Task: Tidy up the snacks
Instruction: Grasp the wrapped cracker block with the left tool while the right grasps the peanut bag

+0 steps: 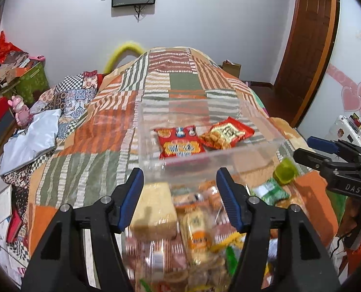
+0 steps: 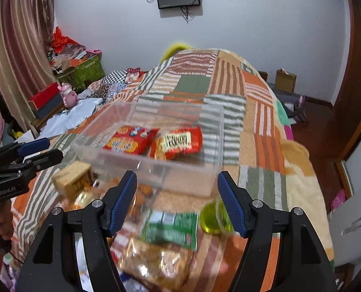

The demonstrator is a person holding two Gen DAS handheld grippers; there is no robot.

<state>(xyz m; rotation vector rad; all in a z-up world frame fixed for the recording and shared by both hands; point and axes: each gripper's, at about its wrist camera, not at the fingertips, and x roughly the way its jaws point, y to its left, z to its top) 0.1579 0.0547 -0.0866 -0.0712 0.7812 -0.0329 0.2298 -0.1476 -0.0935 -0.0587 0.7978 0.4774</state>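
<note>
Item: clear bin (image 1: 204, 131), set on the bed's patchwork blanket (image 1: 107, 131) ahead of you, open top up so packets drop straight in. Contents: two red snack packets (image 1: 180, 143), lying flat side by side.

Item: loose snack pile (image 1: 195, 231), on the blanket just in front of the bin's near wall; blurred, but it includes a pale cracker block (image 1: 153, 209), a green packet (image 2: 170, 226) and a green jelly cup (image 2: 213, 219).

Your left tongs (image 1: 179, 199) and right tongs (image 2: 178, 202): both spread apart, nothing between the pads, poised above the pile.

In the way: the bin's near wall stands between pile and contents; you must lift each packet over it.
</note>
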